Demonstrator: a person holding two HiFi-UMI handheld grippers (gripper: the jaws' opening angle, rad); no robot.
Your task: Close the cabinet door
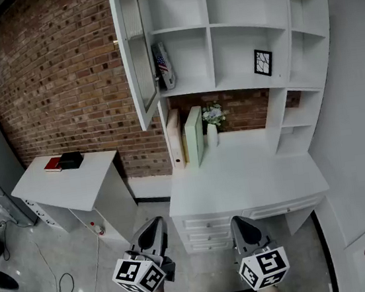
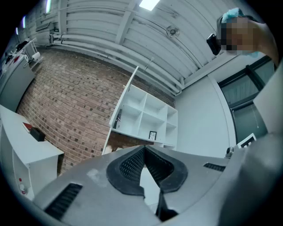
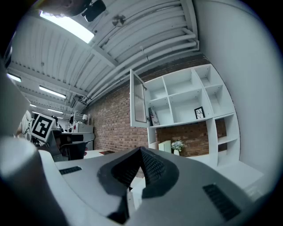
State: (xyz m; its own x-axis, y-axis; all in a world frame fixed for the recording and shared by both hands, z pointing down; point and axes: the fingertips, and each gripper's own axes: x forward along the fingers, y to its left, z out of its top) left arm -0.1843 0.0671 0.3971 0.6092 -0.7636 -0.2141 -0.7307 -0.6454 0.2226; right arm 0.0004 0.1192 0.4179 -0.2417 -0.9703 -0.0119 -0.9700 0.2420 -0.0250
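Down low before the desk [image 1: 240, 181], the jaws of the left gripper [image 1: 154, 223] and right gripper [image 1: 241, 222] are pressed together and hold nothing, likely because a push needs no grip. Far off, the cabinet door [image 1: 134, 48] hangs wide open above the desk's back left corner.

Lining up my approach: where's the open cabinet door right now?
In the head view the cabinet door stands open at upper left, hinged on the left edge of the shelf unit, out in front of the brick wall.
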